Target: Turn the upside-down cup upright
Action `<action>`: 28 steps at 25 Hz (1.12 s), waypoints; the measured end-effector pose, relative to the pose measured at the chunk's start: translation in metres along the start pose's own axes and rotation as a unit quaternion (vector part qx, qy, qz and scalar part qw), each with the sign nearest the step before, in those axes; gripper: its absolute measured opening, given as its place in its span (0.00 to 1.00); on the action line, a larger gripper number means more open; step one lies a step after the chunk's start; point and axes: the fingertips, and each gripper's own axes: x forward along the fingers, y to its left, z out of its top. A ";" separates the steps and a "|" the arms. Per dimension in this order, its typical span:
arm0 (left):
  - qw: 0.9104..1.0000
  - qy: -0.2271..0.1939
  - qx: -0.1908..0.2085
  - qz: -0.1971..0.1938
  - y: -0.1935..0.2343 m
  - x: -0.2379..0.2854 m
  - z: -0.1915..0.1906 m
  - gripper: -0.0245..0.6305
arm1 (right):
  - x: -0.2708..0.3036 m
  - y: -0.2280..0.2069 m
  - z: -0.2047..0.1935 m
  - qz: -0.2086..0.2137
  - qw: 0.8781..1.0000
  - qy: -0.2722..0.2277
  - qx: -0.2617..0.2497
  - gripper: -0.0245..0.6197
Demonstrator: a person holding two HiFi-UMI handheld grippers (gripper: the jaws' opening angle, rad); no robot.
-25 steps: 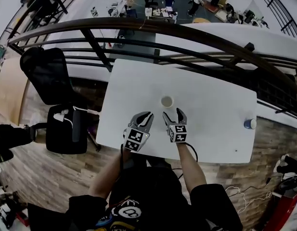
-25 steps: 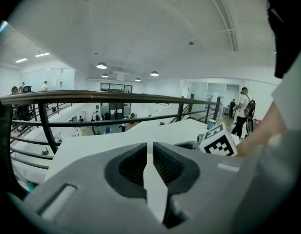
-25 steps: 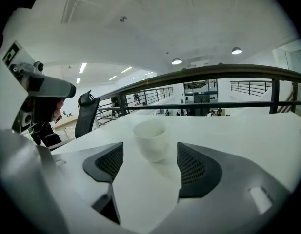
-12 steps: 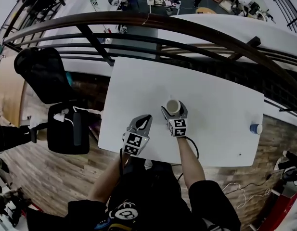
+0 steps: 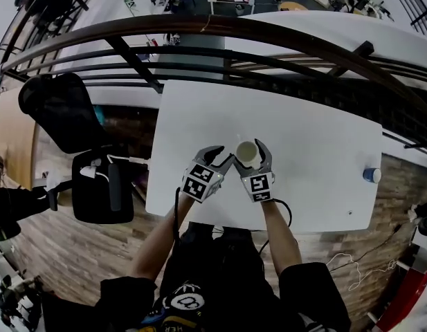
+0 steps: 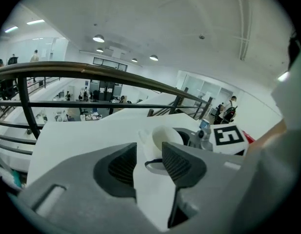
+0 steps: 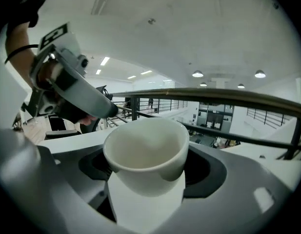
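A white cup (image 5: 246,151) stands mouth up on the white table (image 5: 317,123). My right gripper (image 5: 253,156) reaches around it with its jaws wide, and the cup (image 7: 146,152) fills the gap between the two pads. I see no clear squeeze on it. My left gripper (image 5: 221,159) sits close on the cup's left side, pointing at it. Its jaws are opening with nothing between them. In the left gripper view the cup (image 6: 165,136) stands just past the fingertips (image 6: 177,160).
A small blue-capped bottle (image 5: 369,175) stands at the table's right edge. A dark railing (image 5: 282,37) runs behind the table. A black chair (image 5: 61,109) and a black box with a white cable (image 5: 99,189) are on the left.
The right gripper moved forward until the cup stood between its jaws. The left gripper swung in from the lower left to the cup's side, and its jaws have parted.
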 end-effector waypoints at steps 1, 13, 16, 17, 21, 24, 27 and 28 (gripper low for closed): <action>1.000 0.003 -0.003 -0.011 -0.004 0.004 0.005 0.30 | -0.006 0.006 0.013 0.005 1.000 -0.007 -0.020 0.68; 0.987 -0.019 -0.126 -0.100 -0.048 -0.006 0.040 0.11 | -0.070 0.018 0.075 -0.022 0.981 0.006 -0.192 0.68; 0.982 -0.026 -0.138 -0.128 -0.053 -0.012 0.044 0.10 | -0.083 0.025 0.081 0.007 0.982 -0.013 -0.186 0.66; 0.979 -0.030 -0.147 -0.138 -0.055 -0.013 0.045 0.10 | -0.088 0.026 0.082 0.017 0.985 -0.025 -0.172 0.67; 0.963 -0.069 -0.209 -0.159 -0.053 -0.018 0.047 0.10 | -0.117 0.019 0.097 0.060 0.992 -0.105 -0.020 0.69; 0.952 -0.110 -0.235 -0.161 -0.044 -0.027 0.059 0.09 | -0.136 -0.002 0.099 0.093 0.957 -0.146 0.233 0.69; 0.953 -0.146 -0.214 -0.157 -0.042 -0.034 0.074 0.09 | -0.138 -0.006 0.093 0.199 0.817 -0.180 0.511 0.61; 0.955 -0.155 -0.199 -0.157 -0.043 -0.035 0.077 0.09 | -0.136 -0.008 0.094 0.231 0.753 -0.203 0.582 0.61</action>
